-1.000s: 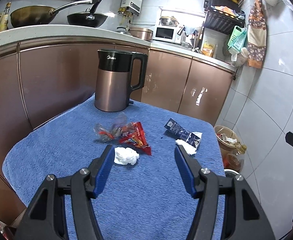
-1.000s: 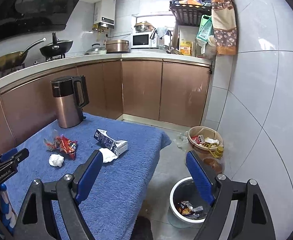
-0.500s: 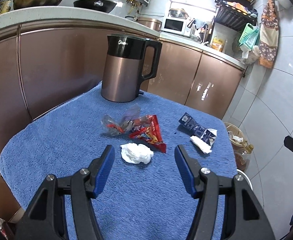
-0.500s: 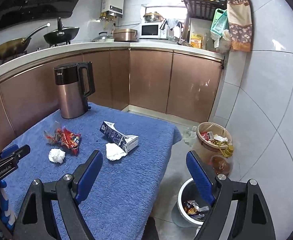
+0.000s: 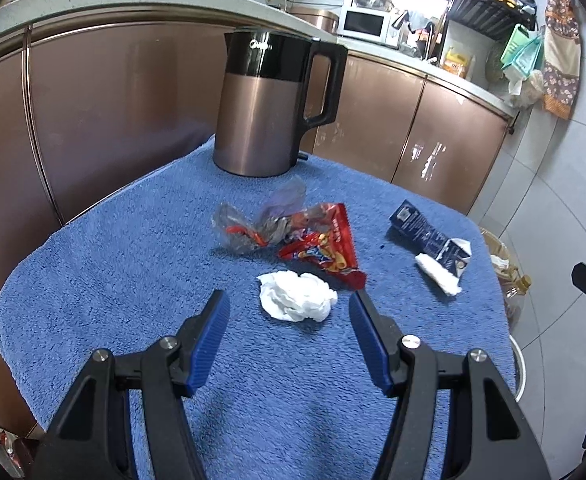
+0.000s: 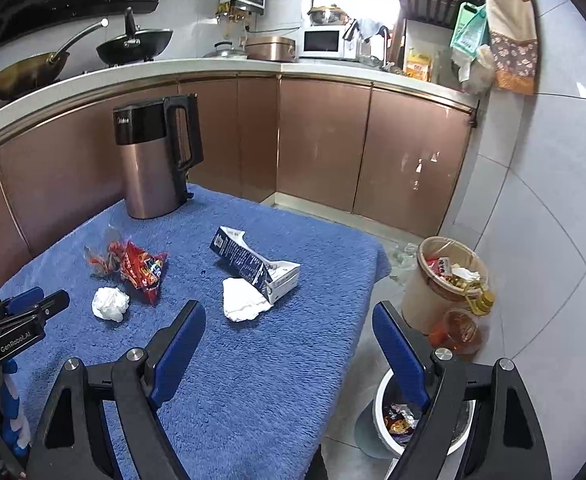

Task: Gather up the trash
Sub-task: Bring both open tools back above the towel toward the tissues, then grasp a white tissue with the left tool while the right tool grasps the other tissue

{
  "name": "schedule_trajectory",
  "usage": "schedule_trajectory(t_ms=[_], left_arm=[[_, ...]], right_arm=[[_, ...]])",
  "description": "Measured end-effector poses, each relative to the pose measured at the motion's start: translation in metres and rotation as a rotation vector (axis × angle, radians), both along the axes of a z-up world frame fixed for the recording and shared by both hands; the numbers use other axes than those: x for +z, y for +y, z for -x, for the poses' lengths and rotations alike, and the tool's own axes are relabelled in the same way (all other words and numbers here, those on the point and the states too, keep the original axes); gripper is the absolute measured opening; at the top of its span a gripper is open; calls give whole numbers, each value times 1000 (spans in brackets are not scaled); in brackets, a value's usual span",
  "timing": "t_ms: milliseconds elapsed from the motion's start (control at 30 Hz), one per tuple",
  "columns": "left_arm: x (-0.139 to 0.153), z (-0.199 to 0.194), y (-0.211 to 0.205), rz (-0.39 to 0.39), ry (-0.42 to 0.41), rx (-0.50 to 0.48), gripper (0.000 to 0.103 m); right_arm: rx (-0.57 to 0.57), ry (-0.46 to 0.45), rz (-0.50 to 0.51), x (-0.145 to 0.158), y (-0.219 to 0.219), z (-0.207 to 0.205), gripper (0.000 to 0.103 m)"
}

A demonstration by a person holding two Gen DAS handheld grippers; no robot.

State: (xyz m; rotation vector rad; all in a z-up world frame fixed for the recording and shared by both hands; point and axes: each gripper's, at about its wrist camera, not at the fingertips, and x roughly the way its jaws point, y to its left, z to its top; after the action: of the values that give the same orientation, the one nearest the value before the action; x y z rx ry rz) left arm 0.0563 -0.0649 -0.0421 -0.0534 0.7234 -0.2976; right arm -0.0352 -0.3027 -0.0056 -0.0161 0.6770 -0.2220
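A crumpled white tissue (image 5: 295, 295) lies on the blue towel (image 5: 133, 264), just ahead of my open left gripper (image 5: 289, 308) and between its fingertips' line. Behind it lie a red snack wrapper (image 5: 325, 246) and a clear plastic wrapper (image 5: 253, 224). A dark blue carton (image 5: 429, 236) with a flat white tissue (image 5: 439, 274) lies to the right. In the right wrist view the crumpled tissue (image 6: 110, 303), red wrapper (image 6: 141, 270), carton (image 6: 253, 266) and flat tissue (image 6: 243, 300) show. My right gripper (image 6: 289, 320) is open and empty above the towel's near right edge.
A copper kettle (image 5: 269, 104) stands at the towel's far side. On the floor to the right are a white bin (image 6: 409, 420) holding wrappers, a beige basket of trash (image 6: 449, 280) and a bottle (image 6: 459, 332). Brown cabinets (image 6: 405, 152) line the back.
My left gripper has moved forward and lower toward the crumpled tissue, which now sits close before its fingertips. My right gripper has moved closer to the table. Both stay open.
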Motion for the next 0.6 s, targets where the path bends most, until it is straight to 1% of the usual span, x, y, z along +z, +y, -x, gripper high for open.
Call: schedule_trajectory(t_ms=[267, 433, 533, 600], left_arm=[[-17, -16, -10, -41, 45, -2, 60], [-26, -23, -18, -61, 67, -8, 60], [-31, -28, -18, -55, 81, -4, 60], [-33, -30, -14, -43, 88, -1, 60]], right_arm=[[38, 45, -31, -25, -5, -22, 84], [82, 76, -62, -41, -8, -38, 84], [125, 97, -108, -52, -11, -51, 84], [160, 114, -147, -60, -12, -59, 79]])
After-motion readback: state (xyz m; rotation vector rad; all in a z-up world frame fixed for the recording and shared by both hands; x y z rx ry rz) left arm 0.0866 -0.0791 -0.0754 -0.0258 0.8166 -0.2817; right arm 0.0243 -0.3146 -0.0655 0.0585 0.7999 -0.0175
